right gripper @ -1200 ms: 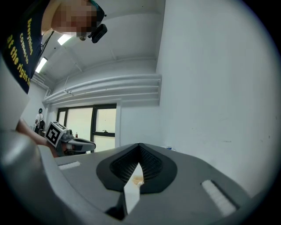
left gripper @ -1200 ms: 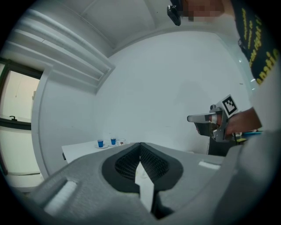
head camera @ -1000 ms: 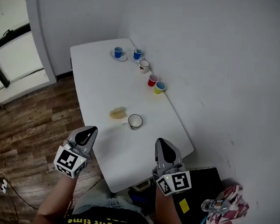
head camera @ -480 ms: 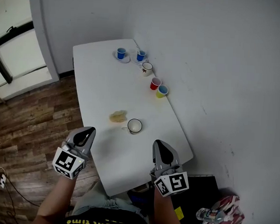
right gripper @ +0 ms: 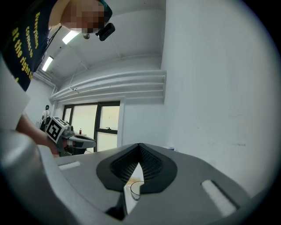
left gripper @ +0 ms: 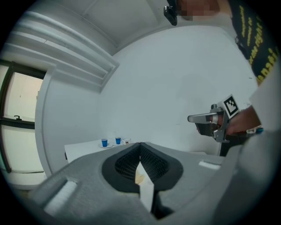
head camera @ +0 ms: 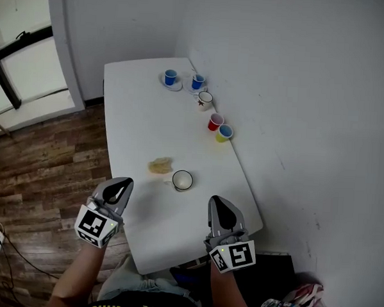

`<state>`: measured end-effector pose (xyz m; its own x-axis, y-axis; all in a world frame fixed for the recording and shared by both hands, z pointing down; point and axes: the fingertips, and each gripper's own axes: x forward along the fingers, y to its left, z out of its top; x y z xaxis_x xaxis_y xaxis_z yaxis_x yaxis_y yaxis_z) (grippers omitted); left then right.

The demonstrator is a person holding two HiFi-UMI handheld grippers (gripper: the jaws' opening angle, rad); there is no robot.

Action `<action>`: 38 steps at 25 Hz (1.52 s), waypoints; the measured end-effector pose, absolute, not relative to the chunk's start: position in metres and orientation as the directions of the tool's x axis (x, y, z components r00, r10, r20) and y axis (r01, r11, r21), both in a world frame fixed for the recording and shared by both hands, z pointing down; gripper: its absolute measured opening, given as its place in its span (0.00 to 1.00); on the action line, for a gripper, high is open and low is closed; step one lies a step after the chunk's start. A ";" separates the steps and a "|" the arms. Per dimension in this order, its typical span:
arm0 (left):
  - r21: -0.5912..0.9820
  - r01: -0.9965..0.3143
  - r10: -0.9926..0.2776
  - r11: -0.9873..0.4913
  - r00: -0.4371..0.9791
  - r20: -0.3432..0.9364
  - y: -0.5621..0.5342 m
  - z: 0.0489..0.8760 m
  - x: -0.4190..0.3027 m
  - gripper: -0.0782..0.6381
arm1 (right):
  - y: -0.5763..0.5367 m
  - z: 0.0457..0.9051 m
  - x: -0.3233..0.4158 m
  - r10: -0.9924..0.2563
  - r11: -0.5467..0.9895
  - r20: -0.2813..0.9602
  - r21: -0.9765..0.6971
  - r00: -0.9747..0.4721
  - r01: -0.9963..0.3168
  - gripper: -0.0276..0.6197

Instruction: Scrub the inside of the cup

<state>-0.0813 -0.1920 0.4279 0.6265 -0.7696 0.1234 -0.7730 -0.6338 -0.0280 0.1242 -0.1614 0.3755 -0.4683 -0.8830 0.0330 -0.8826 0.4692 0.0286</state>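
A white cup (head camera: 182,180) with a dark rim stands upright on the near half of the white table (head camera: 136,121). A yellowish sponge (head camera: 160,165) lies just to its left. My left gripper (head camera: 121,186) hangs over the table's near left edge, short of the sponge, jaws shut and empty. On the near right, my right gripper (head camera: 218,205) is also shut and empty, short of the cup. In the left gripper view the shut jaws (left gripper: 140,146) show a sliver of the sponge (left gripper: 139,178) below them. In the right gripper view the cup's rim (right gripper: 133,190) peeks beneath the shut jaws (right gripper: 139,147).
At the table's far end by the wall stand two blue cups (head camera: 171,77) on saucers, a white mug (head camera: 205,100), a red cup (head camera: 215,122) and a yellow cup (head camera: 225,133). Wooden floor (head camera: 43,167) lies to the left. A black box (head camera: 272,269) sits by the near right corner.
Both grippers have eased a little forward toward the table, and the head view has shifted slightly. Both pairs of jaws stay shut. The cup and the sponge have not moved.
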 end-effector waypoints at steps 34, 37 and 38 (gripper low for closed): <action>-0.038 -0.745 -0.727 -0.666 0.638 0.254 -0.268 0.517 -0.034 0.19 | -0.225 0.490 0.114 -0.730 0.682 0.049 -0.006 -0.681 -0.731 0.21; -0.059 -0.730 -0.713 -0.680 0.641 0.285 -0.274 0.530 -0.029 0.24 | -0.230 0.501 0.113 -0.729 0.682 0.062 -0.014 -0.682 -0.731 0.27; -0.067 -0.727 -0.709 -0.684 0.640 0.297 -0.277 0.534 -0.028 0.25 | -0.231 0.504 0.112 -0.727 0.684 0.068 -0.012 -0.683 -0.729 0.30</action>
